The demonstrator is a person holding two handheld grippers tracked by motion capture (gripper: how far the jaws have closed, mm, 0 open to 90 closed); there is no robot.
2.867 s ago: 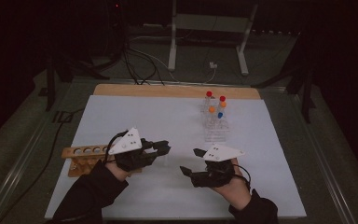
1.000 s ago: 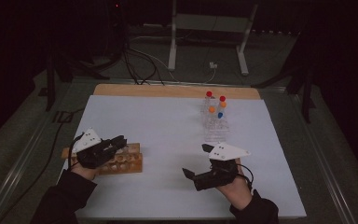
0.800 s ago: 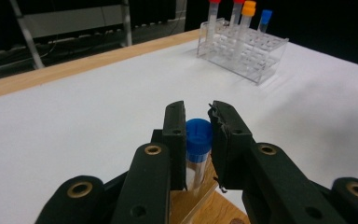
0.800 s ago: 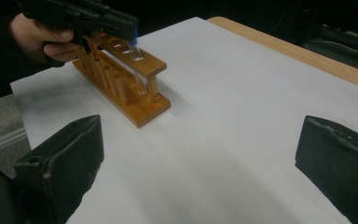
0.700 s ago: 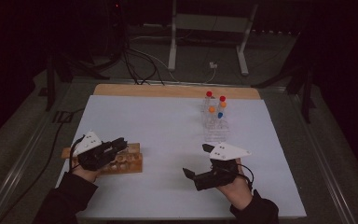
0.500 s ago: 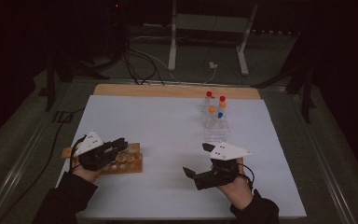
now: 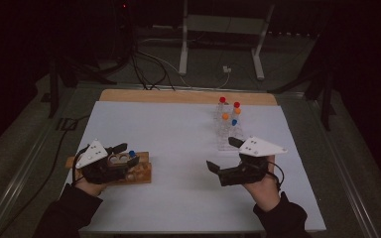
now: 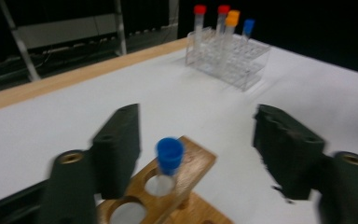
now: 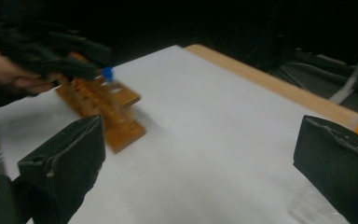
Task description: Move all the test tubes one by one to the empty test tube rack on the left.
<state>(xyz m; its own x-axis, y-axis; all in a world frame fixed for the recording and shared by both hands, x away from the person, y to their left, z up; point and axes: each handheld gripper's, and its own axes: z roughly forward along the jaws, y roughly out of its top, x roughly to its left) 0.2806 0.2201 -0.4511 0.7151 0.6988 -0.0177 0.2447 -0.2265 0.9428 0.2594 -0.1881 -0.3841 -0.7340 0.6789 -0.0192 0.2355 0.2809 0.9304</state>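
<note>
A wooden rack (image 7: 138, 172) lies at the table's left, with a blue-capped tube (image 7: 132, 154) upright in one of its holes. My left gripper (image 7: 123, 153) reaches over the rack. Its jaws have just been opening and now stand open, with the blue-capped tube (image 8: 169, 156) between them and clear of both pads. The tube rests in the wooden rack (image 8: 192, 173) by itself. My right gripper (image 7: 223, 154) hovers open and empty over the table's right half. From the right gripper (image 9: 205, 163), the wooden rack (image 9: 107, 107) and left gripper (image 9: 51, 51) lie ahead.
A clear plastic rack (image 7: 228, 134) at the back right holds several tubes with red, orange and blue caps; the same clear rack (image 8: 233, 65) stands far beyond the left jaws. A white sheet (image 7: 178, 134) covers the table, with a wooden strip (image 7: 178, 96) along its far edge.
The left jaws have spread apart off the blue-capped tube, which stays standing in the wooden rack. The right gripper has lifted slightly. The left hand has stayed in place.
</note>
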